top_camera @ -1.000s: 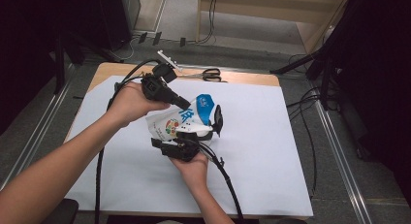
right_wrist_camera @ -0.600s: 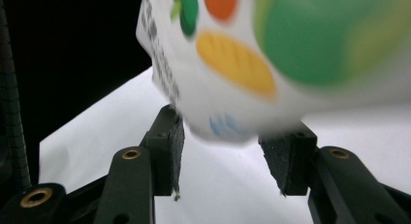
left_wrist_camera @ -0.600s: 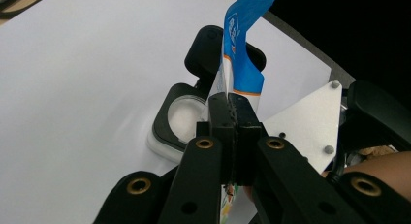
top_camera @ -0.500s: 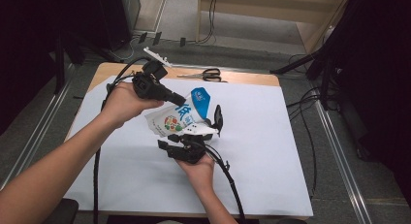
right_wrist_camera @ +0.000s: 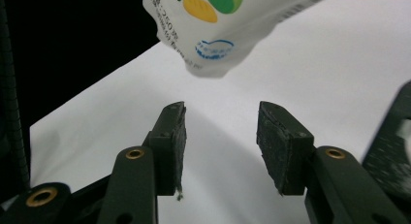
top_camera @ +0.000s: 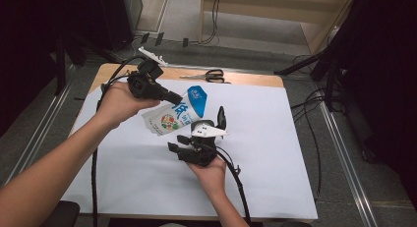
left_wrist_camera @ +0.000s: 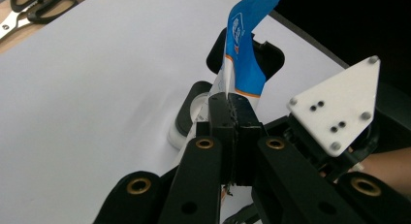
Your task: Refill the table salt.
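High view: the pouch is clamped at its blue end by the left gripper, lifted off the surface. The right gripper is held apart, empty, just below the pouch.

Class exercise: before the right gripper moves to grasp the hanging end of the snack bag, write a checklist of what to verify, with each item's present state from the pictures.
1. Left gripper clamped on the bag: ok, jaws shut on its edge.
2. Right gripper open: ok, nothing between the pads.
3. Bag end lined up with the gap: not ok, the bag hangs above and beyond the jaws.
4. Bag lifted off the white sheet: ok.
5. Scissors out of the way: ok, at the far edge.
6. Bag sealed: cannot tell.
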`<state>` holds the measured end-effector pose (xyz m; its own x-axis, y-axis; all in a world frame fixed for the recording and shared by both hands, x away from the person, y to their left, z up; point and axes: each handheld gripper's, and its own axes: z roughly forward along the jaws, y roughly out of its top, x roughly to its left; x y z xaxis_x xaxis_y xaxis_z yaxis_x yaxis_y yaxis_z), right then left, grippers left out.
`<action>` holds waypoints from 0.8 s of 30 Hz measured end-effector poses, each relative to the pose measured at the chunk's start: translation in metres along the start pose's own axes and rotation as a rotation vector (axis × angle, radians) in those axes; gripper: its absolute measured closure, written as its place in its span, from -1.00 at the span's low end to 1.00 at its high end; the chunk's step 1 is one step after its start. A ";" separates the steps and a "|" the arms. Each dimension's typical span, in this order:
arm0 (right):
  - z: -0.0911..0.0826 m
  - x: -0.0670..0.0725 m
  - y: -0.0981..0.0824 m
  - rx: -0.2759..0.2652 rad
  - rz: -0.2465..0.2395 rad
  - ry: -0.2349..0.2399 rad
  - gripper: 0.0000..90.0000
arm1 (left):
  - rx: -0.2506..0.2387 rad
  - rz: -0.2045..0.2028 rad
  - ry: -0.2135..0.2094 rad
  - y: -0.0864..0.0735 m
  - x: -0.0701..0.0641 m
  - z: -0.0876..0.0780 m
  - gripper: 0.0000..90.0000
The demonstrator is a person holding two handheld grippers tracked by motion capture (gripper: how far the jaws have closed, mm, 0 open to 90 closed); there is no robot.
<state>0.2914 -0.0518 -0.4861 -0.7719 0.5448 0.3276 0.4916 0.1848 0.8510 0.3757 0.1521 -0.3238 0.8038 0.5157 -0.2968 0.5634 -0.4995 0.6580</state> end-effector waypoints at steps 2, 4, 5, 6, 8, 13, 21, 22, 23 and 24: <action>-0.005 -0.001 0.001 0.003 -0.003 -0.001 0.23 | -0.003 -0.007 0.000 -0.002 0.003 -0.001 1.00; -0.008 -0.002 0.003 0.009 -0.012 -0.005 0.24 | -0.002 -0.009 0.007 -0.004 0.007 -0.003 1.00; -0.010 -0.003 0.003 0.012 -0.015 -0.006 0.24 | -0.008 -0.011 0.004 -0.005 0.009 -0.004 1.00; -0.011 -0.004 0.003 0.016 -0.019 -0.008 0.24 | -0.006 -0.010 0.001 -0.005 0.011 -0.005 1.00; -0.014 -0.006 0.004 0.025 -0.026 -0.008 0.24 | -0.008 -0.012 0.007 -0.007 0.013 -0.006 1.00; -0.024 -0.013 0.004 0.048 -0.030 -0.004 0.24 | -0.005 -0.017 0.017 -0.010 0.020 -0.005 1.00; -0.041 -0.019 0.001 0.057 -0.042 -0.004 0.27 | -0.007 -0.032 0.032 -0.013 0.028 -0.004 1.00; -0.043 -0.019 0.001 0.059 -0.047 0.002 0.27 | -0.012 -0.033 0.028 -0.013 0.029 -0.004 1.00; -0.044 -0.019 0.000 0.060 -0.049 0.007 0.28 | -0.012 -0.033 0.029 -0.013 0.030 -0.004 1.00; -0.046 -0.019 0.001 0.064 -0.048 0.011 0.28 | -0.015 -0.033 0.026 -0.013 0.031 -0.004 1.00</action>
<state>0.2879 -0.0997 -0.4731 -0.7994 0.5253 0.2916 0.4782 0.2625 0.8381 0.3925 0.1773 -0.3390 0.7792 0.5499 -0.3007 0.5867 -0.4714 0.6585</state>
